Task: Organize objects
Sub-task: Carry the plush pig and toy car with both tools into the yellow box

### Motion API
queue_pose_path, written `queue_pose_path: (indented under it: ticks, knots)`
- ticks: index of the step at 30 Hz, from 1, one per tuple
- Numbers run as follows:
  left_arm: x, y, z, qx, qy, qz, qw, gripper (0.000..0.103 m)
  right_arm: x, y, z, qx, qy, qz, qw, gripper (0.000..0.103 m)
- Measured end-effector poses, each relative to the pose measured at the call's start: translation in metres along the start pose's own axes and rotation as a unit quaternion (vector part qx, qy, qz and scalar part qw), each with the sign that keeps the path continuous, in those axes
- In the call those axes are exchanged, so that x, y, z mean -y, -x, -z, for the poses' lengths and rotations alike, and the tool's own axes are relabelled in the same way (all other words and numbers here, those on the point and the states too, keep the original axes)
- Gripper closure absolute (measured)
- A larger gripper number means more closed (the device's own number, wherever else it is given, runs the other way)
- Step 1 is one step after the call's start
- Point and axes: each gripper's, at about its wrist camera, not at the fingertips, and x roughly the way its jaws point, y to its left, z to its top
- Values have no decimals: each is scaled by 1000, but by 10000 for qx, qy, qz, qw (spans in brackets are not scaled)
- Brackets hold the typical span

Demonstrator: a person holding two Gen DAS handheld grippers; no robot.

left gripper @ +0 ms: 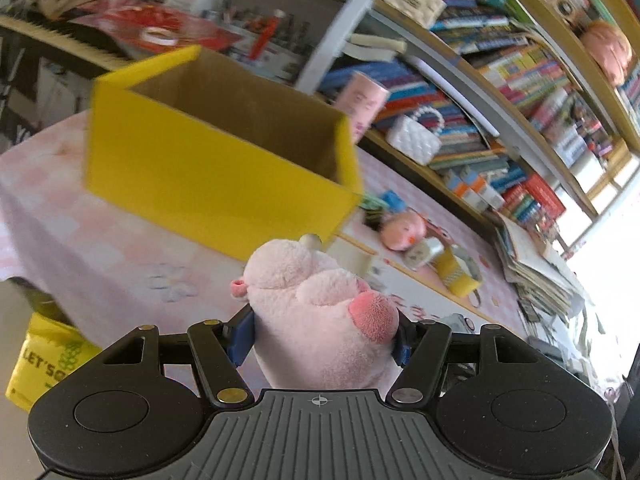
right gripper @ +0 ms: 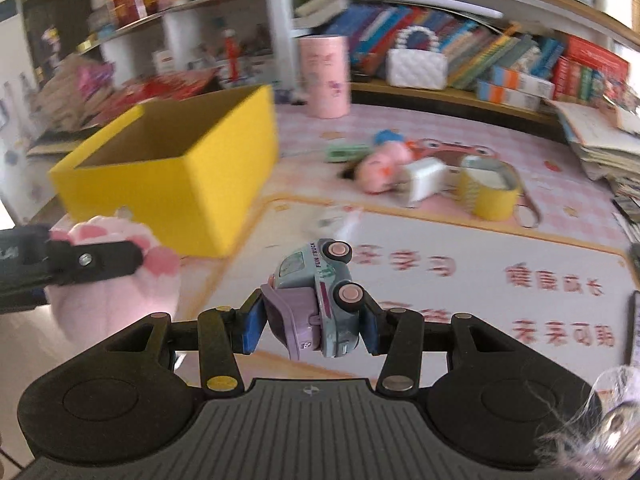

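Observation:
A pink plush toy (left gripper: 320,320) fills the gap between the blue pads of my left gripper (left gripper: 322,338), which is shut on it, just short of the open yellow cardboard box (left gripper: 216,176). In the right wrist view my right gripper (right gripper: 314,326) is shut on a small pale-blue and purple toy truck (right gripper: 316,300), held on its side above the mat. That same view has the yellow box (right gripper: 180,184) at upper left, with the left gripper's finger (right gripper: 96,262) and the plush toy (right gripper: 116,284) at the left edge in front of it.
Further back on the pink patterned table cover (right gripper: 460,248) lie a pink doll (right gripper: 380,168), a white box (right gripper: 424,182), a yellow tape roll (right gripper: 486,192) and a green toy (right gripper: 344,152). A pink cylinder (right gripper: 324,76) and white bag (right gripper: 416,66) stand by crowded bookshelves (left gripper: 500,92). A yellow bag (left gripper: 44,360) hangs low left.

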Motion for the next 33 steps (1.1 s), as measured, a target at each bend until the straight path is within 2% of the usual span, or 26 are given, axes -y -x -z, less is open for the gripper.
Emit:
queue_pose_path:
  ticks: [8, 18, 33]
  knots:
    - [-54, 37, -4, 181, 252, -172, 9994, 39, -64, 2, 8, -47, 242, -244, 9994, 58]
    - [-93, 66, -13, 432, 320, -193, 9984, 39, -115, 4, 9, 36, 336, -373, 9987, 58]
    - [-111, 77, -28, 664, 207, -143, 9975, 39, -137, -1, -5, 60, 316, -294, 9991, 58]
